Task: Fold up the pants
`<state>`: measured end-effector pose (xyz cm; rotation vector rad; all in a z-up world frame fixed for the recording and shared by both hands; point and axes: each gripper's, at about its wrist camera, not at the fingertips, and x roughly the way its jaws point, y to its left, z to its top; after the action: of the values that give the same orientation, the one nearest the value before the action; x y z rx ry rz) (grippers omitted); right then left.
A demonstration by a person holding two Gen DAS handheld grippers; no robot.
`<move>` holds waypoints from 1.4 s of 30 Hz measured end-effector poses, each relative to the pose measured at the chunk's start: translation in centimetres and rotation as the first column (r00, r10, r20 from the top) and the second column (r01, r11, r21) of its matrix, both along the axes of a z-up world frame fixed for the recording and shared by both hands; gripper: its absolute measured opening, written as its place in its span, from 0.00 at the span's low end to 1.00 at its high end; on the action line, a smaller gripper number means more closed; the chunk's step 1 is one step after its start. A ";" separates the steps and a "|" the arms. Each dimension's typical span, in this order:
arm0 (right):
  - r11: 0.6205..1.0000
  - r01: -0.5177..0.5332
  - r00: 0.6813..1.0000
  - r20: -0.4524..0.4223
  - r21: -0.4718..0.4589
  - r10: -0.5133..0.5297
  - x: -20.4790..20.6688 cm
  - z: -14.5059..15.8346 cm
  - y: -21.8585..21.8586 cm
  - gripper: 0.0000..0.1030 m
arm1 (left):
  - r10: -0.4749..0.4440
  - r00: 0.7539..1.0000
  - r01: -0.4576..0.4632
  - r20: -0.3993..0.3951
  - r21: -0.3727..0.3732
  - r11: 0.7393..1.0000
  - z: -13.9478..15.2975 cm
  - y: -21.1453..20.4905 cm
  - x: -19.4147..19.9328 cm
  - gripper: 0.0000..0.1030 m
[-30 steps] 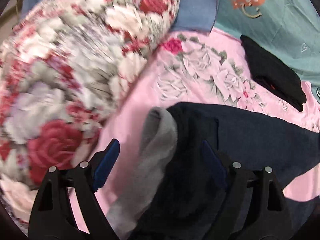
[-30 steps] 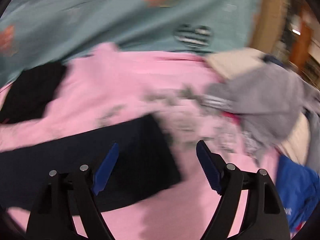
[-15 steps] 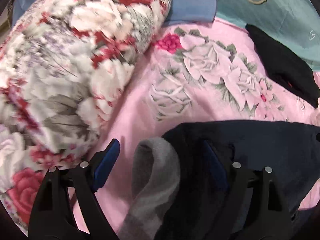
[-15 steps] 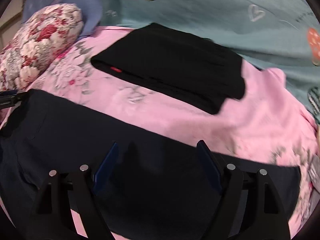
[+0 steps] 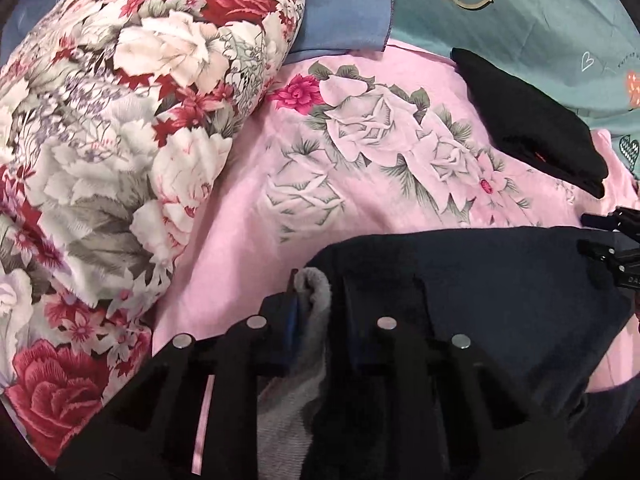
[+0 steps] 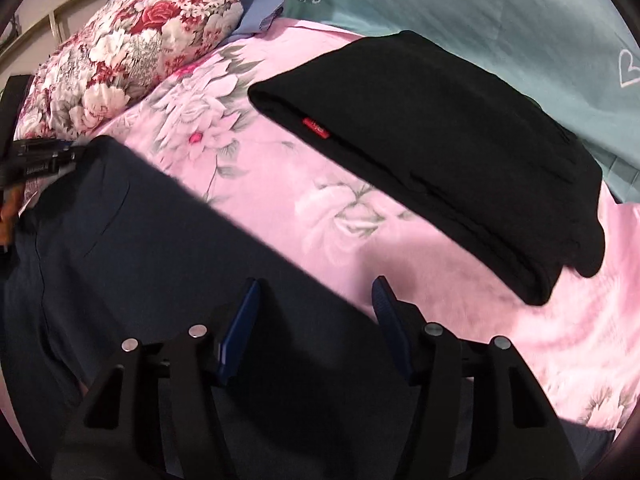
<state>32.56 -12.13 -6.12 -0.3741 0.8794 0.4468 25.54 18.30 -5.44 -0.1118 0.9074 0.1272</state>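
A: What has changed since half a second ago?

B: The left gripper (image 5: 318, 312) has closed its blue pads; before, they stood wide apart. Now it is clenched on the grey inner lining (image 5: 316, 292) at the end of the dark navy pants (image 6: 168, 248). The right gripper (image 6: 316, 308) has hardly moved; its jaws are spread apart, holding nothing, above the far edge of the pants.

A: Where do the pants lie?

B: Spread across the pink flowered bedsheet (image 6: 280, 184), from the left gripper toward the right one.

A: And what is around them?

B: Just beyond the pants, on the same sheet, lies a folded black garment (image 6: 440, 128) with a small red tag (image 6: 316, 127), near but apart from the pants. To the left rests a big floral pillow (image 5: 120, 128), close beside the left gripper. Behind it is a blue cloth (image 5: 344, 4), and further back a teal sheet (image 6: 500, 12) with printed hearts.
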 end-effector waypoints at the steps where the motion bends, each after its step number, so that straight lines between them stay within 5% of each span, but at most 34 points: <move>1: 1.000 -0.008 1.000 0.000 -0.008 0.008 0.0 0.0 0.2 0.52 | 0.000 1.000 0.000 0.000 -0.003 1.000 -0.1 0.1 0.0 0.19; 5: 0.999 -0.022 0.994 -0.103 0.030 0.025 0.2 0.4 0.6 0.09 | 0.009 1.000 -0.009 0.000 -0.019 1.000 -0.1 0.3 0.2 0.18; 8: 0.999 0.025 0.992 -0.126 0.044 -0.019 -0.5 0.7 0.5 0.04 | 0.013 1.000 -0.013 0.006 -0.045 0.999 1.0 0.3 -0.4 0.16; 12: 0.994 0.058 0.997 -0.058 0.098 -0.052 -3.6 3.4 0.0 0.04 | -0.016 0.997 0.018 0.069 -0.019 1.000 4.3 -0.3 -3.2 0.16; 17: 0.982 -0.010 1.000 0.011 0.191 0.009 -12.7 8.7 -1.5 0.04 | -0.098 0.977 0.106 0.192 -0.029 0.994 8.4 -1.2 -10.9 0.17; 21: 0.963 -0.067 0.998 0.028 0.262 0.062 -22.2 9.5 -2.6 0.04 | -0.122 0.974 0.133 0.189 -0.047 0.990 7.4 -1.4 -16.9 0.24; 23: 0.959 -0.078 0.997 0.008 0.272 0.079 -25.5 8.2 -2.5 0.04 | -0.107 0.983 0.113 0.147 -0.032 0.993 5.8 -1.7 -18.7 0.44; 24: 0.961 -0.077 0.996 -0.014 0.267 0.084 -27.4 6.6 -2.4 0.04 | -0.089 0.988 0.093 0.127 -0.026 0.995 4.8 -1.6 -19.3 0.73; 26: 0.960 -0.061 0.994 -0.071 0.273 0.083 -28.8 3.9 -2.1 0.06 | -0.046 0.998 0.047 0.050 -0.008 0.999 2.5 -1.4 -20.2 0.88; 29: 0.974 0.024 0.984 -0.175 0.226 0.017 -29.2 -1.2 -1.9 0.12 | -0.017 0.997 0.012 -0.073 -0.061 0.998 0.4 -0.5 -21.2 0.88; 33: 0.951 0.026 0.985 -0.172 0.309 0.029 -30.0 -1.0 -2.1 0.38 | 0.048 0.994 -0.062 -0.097 -0.154 0.986 0.5 1.4 -22.5 0.89; 37: 0.955 0.029 0.996 -0.093 0.297 -0.001 -30.9 1.0 -2.7 0.40 | 0.059 0.989 -0.095 -0.138 -0.273 0.957 1.6 2.4 -22.6 0.89; 42: 0.941 0.203 0.973 0.056 0.271 -0.226 -31.1 3.4 -5.6 0.42 | 0.054 0.983 -0.115 -0.178 -0.357 0.927 2.0 1.2 -20.7 0.88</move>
<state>1.51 -17.70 -2.76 -0.0497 0.7552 0.3370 4.80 19.51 -3.42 -0.4955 1.0863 0.0459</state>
